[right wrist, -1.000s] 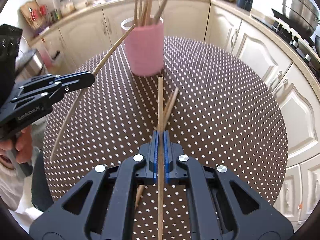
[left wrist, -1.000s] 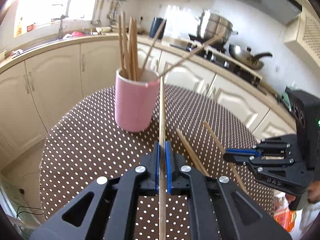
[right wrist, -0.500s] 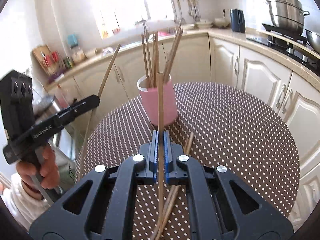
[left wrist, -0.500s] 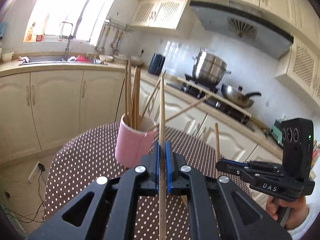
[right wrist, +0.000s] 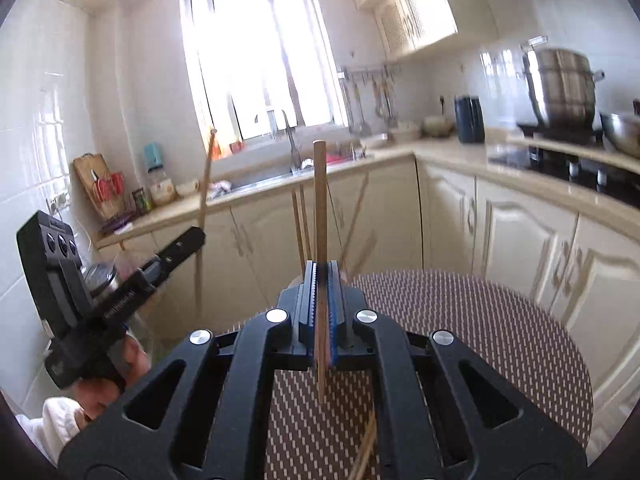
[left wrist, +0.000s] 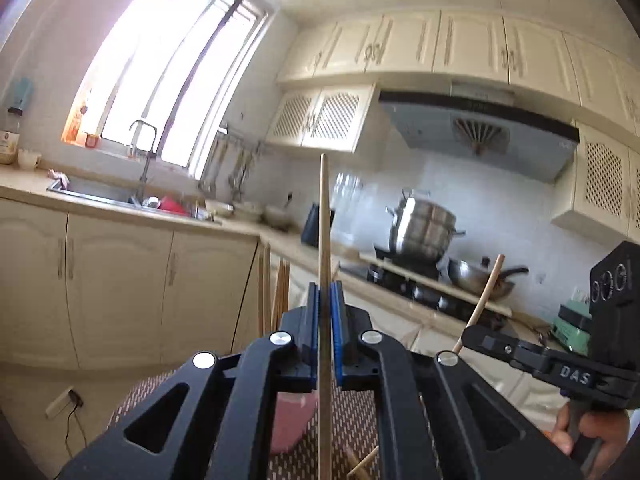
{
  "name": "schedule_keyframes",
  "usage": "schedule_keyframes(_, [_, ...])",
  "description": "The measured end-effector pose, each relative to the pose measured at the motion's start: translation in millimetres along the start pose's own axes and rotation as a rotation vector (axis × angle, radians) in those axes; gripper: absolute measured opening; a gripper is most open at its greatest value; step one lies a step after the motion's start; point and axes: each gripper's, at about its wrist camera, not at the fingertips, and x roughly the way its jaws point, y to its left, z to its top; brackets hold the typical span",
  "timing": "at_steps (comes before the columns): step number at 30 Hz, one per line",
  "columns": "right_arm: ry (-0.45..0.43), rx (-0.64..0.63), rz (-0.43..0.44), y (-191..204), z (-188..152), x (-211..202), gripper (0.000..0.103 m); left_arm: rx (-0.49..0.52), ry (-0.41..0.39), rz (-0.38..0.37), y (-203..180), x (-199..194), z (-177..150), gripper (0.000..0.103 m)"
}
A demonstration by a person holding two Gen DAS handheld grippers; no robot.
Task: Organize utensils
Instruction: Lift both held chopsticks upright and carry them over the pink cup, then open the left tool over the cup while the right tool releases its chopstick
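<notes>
My left tongs [left wrist: 325, 296] are clamped tight on a wooden chopstick [left wrist: 324, 220], which stands nearly upright between the blue pads and rises well above them, its tip in front of the tiled wall. My right tongs [right wrist: 321, 276] are likewise pinched shut on a second chopstick [right wrist: 319, 200], also close to vertical, its blunt top end level with the sink edge behind it and its lower end hanging just over the table [right wrist: 500, 320].

From the left wrist view I see the right tongs off to the right, with their chopstick leaning up and to the right out of the black fingers, and the hand [left wrist: 592, 432] that carries them below. From the right wrist view the left tongs sit at the left, their chopstick rising past the window, with the hand [right wrist: 108, 384] and a white sleeve [right wrist: 52, 424] underneath.

The pink cup [left wrist: 290, 420] stands on the dotted brown table, mostly hidden behind my left tongs; the chopsticks in the cup [left wrist: 276, 292] poke up just left of the pads. In the right wrist view these same sticks fan out behind the tongs, and the cup itself is hidden. Loose chopsticks [right wrist: 366, 448] lie on the table below my right tongs, partly covered by the frame.

Behind everything I see the steel steamer pot [left wrist: 422, 228] on the stove.
</notes>
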Motion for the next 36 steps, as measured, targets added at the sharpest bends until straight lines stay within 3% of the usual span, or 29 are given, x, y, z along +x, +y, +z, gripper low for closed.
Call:
schedule_keyframes(5, [-0.065, -0.038, 0.004, 6.7, 24.6, 19.2, 0.005, 0.007, -0.091, 0.035, 3.4, 30.9, 16.6, 0.006])
schedule_keyframes(13, [-0.105, -0.083, -0.014, 7.9, 47.1, 49.4, 0.005, 0.007, -0.164, 0.079, 10.0, 81.6, 25.0, 0.006])
schedule_keyframes(21, [-0.053, -0.105, -0.014, 5.8, 34.5, 77.2, 0.005, 0.007, -0.151, 0.114, 20.7, 123.6, 9.5, 0.006])
schedule_keyframes(32, [0.004, -0.135, -0.026, 10.3, 20.5, 90.2, 0.005, 0.052, -0.045, 0.118, 25.1, 120.5, -24.7, 0.007])
schedule_keyframes(33, [0.012, -0.135, -0.031, 10.3, 18.8, 91.1, 0.005, 0.051, -0.035, 0.113, 25.4, 117.9, -25.7, 0.008])
schedule_keyframes(35, [0.021, -0.132, -0.034, 10.4, 17.4, 92.0, 0.005, 0.057, -0.026, 0.113, 25.6, 110.1, -26.1, 0.031])
schedule_keyframes(36, [0.024, -0.132, -0.041, 11.5, 16.0, 92.1, 0.006, 0.062, -0.028, 0.118, 25.9, 104.8, -26.4, 0.035])
